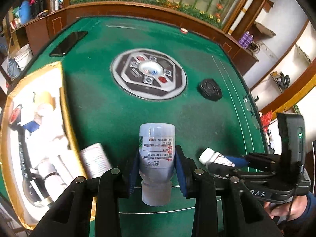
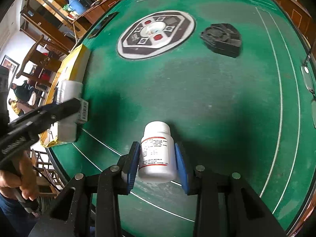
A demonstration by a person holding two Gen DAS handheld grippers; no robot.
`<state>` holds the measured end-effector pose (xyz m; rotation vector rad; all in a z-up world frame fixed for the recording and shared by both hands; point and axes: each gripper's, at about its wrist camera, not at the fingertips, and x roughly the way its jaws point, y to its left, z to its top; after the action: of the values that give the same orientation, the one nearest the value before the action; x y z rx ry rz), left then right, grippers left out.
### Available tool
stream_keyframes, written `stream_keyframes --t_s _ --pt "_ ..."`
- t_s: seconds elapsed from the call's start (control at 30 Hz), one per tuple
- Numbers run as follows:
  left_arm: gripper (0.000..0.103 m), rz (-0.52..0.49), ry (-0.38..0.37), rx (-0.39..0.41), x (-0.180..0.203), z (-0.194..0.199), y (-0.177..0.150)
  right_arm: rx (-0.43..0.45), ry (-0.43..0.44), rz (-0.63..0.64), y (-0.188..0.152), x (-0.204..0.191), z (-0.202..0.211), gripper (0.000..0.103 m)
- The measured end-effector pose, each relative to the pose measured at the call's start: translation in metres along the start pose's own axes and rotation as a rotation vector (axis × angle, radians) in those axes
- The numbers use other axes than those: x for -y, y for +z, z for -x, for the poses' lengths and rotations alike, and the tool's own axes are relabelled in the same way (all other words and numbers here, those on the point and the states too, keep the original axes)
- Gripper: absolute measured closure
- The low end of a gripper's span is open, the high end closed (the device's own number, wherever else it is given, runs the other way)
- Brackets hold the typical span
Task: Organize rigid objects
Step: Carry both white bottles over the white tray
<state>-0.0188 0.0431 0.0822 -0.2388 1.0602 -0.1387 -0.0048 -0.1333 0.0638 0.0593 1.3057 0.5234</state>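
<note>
1. Left gripper [image 1: 157,169]: blue pads closed on a translucent plastic bottle [image 1: 157,158], held clear above the green felt table [image 1: 197,118]. Its cap end points back toward the camera. The bottle carries a white label with small print and a red stripe, not legible.
2. Right gripper [image 2: 158,164]: pads pressed on both sides of a white pill bottle [image 2: 158,152], white cap pointing away, low over the table. Its label has red bands and dark print too small to read.
3. Gold-edged box [image 1: 61,98] at the table's left side, open-topped with a white interior. It holds several white bottles and packets, one item with red, one with blue. Individual contents are blurred.
4. A small white carton [image 1: 94,161] with printed text lies beside the box, near the left gripper. The right wrist view shows a barcode on it.
5. Left wrist view only: a dark phone [image 1: 68,43] on the far left of the felt, and letters "DAS" on the right gripper's body.
6. Right wrist view only: the hand [image 2: 17,179] on the left gripper's handle.
7. Both views: the round central control panel [image 1: 149,74] and a black angular object [image 1: 210,88] on the felt.
</note>
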Motion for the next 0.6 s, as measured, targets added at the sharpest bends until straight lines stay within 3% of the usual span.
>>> stream_keyframes --t_s 0.6 --pt "0.067 0.176 0.056 0.147 -0.085 0.070 -0.010 -0.010 0.031 0.132 0.022 -0.071 -0.016 0.068"
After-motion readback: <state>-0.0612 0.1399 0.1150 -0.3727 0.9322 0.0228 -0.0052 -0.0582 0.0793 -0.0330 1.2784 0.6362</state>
